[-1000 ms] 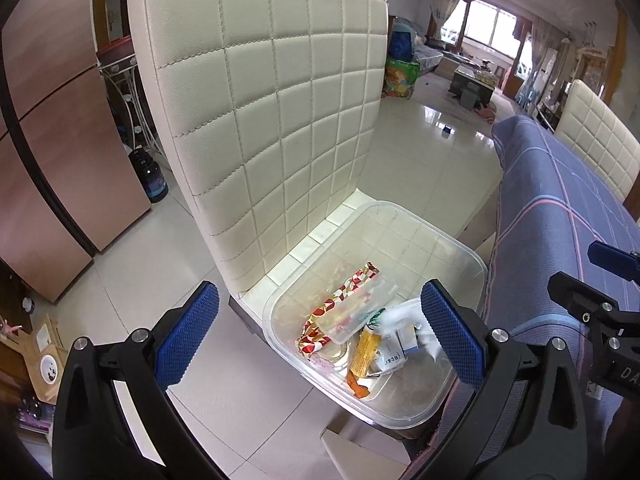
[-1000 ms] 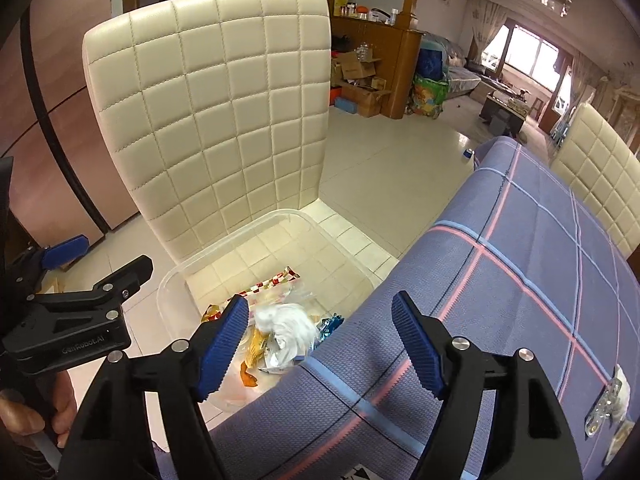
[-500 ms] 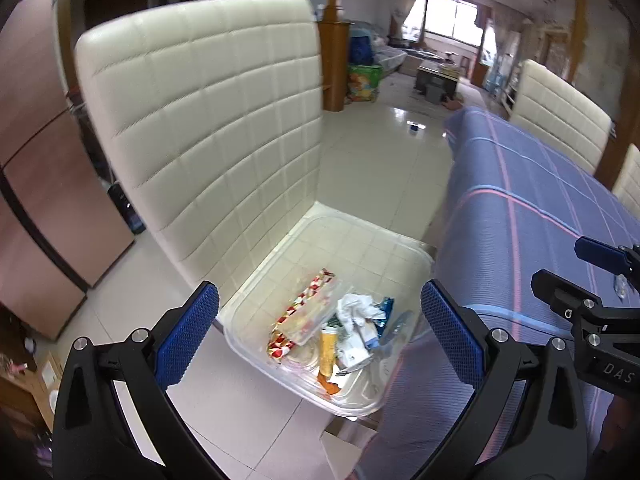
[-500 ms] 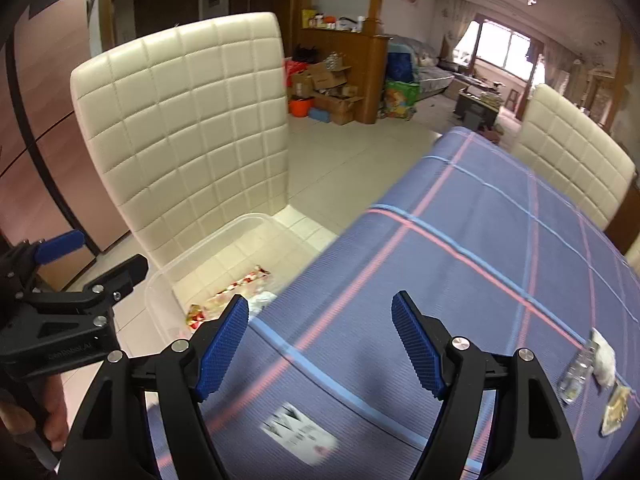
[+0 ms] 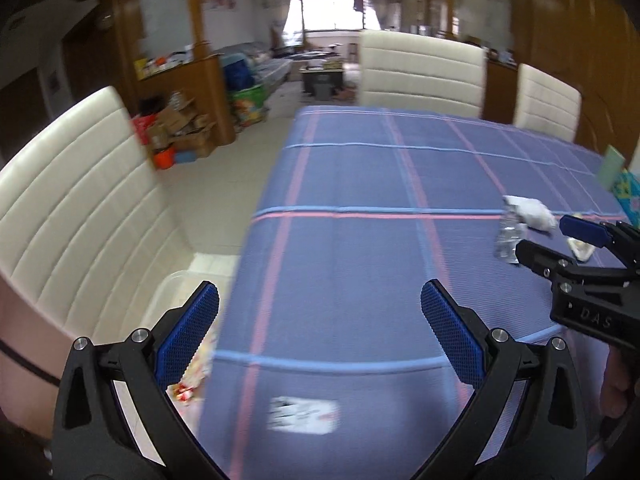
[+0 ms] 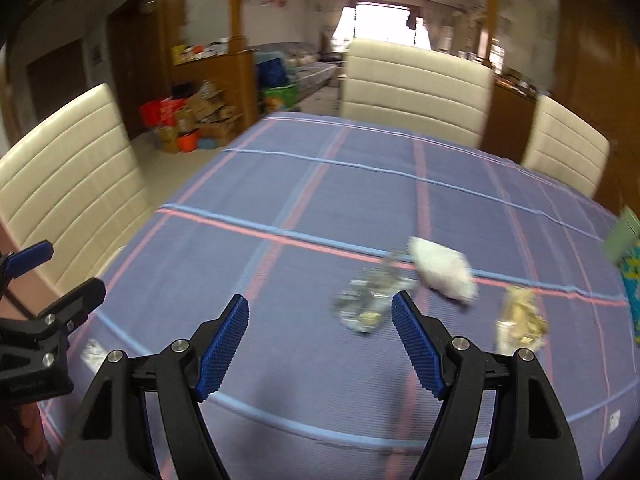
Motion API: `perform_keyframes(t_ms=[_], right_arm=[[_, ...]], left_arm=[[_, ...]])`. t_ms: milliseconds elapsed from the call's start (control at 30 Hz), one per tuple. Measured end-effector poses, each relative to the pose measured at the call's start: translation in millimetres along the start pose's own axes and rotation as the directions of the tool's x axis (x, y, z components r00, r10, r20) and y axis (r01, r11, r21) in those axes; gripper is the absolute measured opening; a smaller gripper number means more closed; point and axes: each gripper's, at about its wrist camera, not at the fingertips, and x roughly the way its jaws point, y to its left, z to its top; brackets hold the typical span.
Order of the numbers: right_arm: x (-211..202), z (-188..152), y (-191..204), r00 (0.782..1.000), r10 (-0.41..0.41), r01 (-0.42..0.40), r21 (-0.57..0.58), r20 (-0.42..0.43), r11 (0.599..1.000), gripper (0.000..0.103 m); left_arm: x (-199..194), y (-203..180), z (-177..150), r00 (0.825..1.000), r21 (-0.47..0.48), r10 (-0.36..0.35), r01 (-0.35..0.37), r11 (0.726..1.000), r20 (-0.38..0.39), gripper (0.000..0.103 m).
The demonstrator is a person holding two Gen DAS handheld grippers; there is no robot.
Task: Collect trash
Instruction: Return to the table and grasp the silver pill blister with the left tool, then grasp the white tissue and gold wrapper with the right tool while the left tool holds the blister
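Observation:
Three pieces of trash lie on the blue checked tablecloth point(image 6: 304, 184): a crumpled clear plastic wrapper point(image 6: 366, 300), a white crumpled tissue point(image 6: 442, 270) and a yellowish wrapper point(image 6: 520, 320). My right gripper point(image 6: 320, 344) is open and empty, just short of the clear wrapper. My left gripper point(image 5: 320, 336) is open and empty over the table's near left part. The clear trash bin point(image 5: 176, 300) with wrappers sits on the cream chair point(image 5: 76, 208) at the left, mostly hidden by my left finger. The tissue point(image 5: 528, 210) and the clear wrapper point(image 5: 506, 236) also show in the left wrist view.
A white printed label point(image 5: 304, 414) lies on the cloth near the front edge. Two cream chairs point(image 6: 416, 88) stand at the table's far side. A teal patterned box point(image 6: 630, 268) sits at the right edge. Cardboard boxes point(image 6: 192, 120) clutter the floor beyond.
Both grippers have swung right, away from the bin on the chair and over the table. The trash on the cloth has come into view ahead of the right gripper. Both stay open.

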Motion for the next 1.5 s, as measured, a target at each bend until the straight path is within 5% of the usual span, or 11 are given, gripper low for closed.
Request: perform_keyframes(t_ms=[267, 467, 667, 733, 833, 867, 1033, 1167, 1500], right_arm=[[9, -12, -113, 0.986, -0.156, 0.163, 0.175, -0.056, 0.971, 0.072], [28, -22, -163, 0.97, -0.205, 0.232, 0.239, -0.133, 0.943, 0.071], [53, -21, -170, 0.972, -0.14, 0.185, 0.246, -0.189, 0.952, 0.047], [56, -18, -169, 0.975, -0.135, 0.177, 0.246, -0.175, 0.953, 0.041], [59, -7, -160, 0.982, -0.125, 0.155, 0.224, -0.144, 0.962, 0.032], [59, -4, -158, 0.985, -0.111, 0.14, 0.228, -0.135, 0.964, 0.032], [62, 7, -148, 0.994, -0.012, 0.039, 0.243, -0.111, 0.969, 0.037], [64, 7, -142, 0.994, 0.007, 0.021, 0.251, -0.112, 0.968, 0.067], [64, 9, -127, 0.995, -0.014, 0.033, 0.185, -0.102, 0.982, 0.07]], left_arm=[[39, -107, 28, 0.99, 0.147, -0.137, 0.141, 0.979, -0.041, 0.1], [71, -160, 38, 0.983, 0.224, -0.158, 0.175, 0.959, -0.091, 0.099], [99, -180, 40, 0.979, 0.242, -0.148, 0.179, 0.954, -0.14, 0.089], [108, -182, 40, 0.978, 0.24, -0.141, 0.175, 0.955, -0.153, 0.081], [117, -180, 40, 0.974, 0.224, -0.142, 0.18, 0.958, -0.177, 0.049], [121, -178, 40, 0.971, 0.215, -0.141, 0.182, 0.96, -0.191, 0.039], [123, -166, 45, 0.974, 0.183, -0.142, 0.174, 0.968, -0.177, 0.033], [125, -161, 46, 0.973, 0.163, -0.146, 0.175, 0.971, -0.181, 0.033], [125, -156, 48, 0.973, 0.137, -0.149, 0.174, 0.975, -0.175, 0.033]])
